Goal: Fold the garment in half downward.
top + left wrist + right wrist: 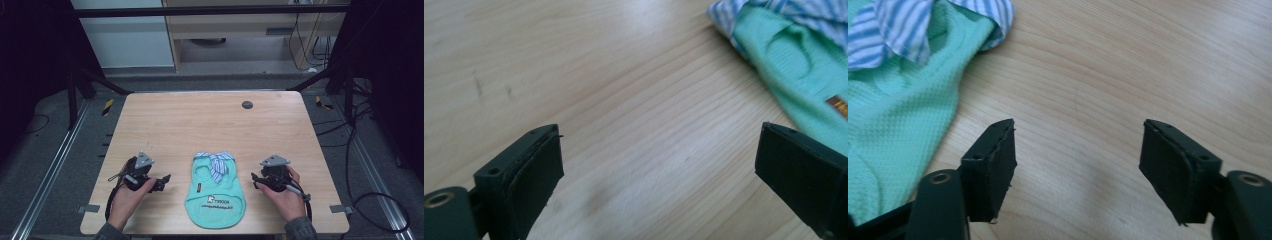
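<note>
A small mint-green garment point(215, 192) with a blue-and-white striped collar point(216, 161) lies flat near the table's front edge, printed lettering near its lower hem. My left gripper point(164, 181) hovers to its left, jaws wide apart over bare wood with nothing between them; the garment point(796, 80) shows at the upper right of the left gripper view. My right gripper point(255, 180) sits to the garment's right, jaws apart and empty. In the right gripper view point(1078, 165) the garment point(893, 115) lies at the left, apart from the jaws.
The light wooden table point(210, 120) stretches away behind the garment. A small dark round disc point(247, 104) sits near its far edge. Black frame bars and cables surround the table on the floor.
</note>
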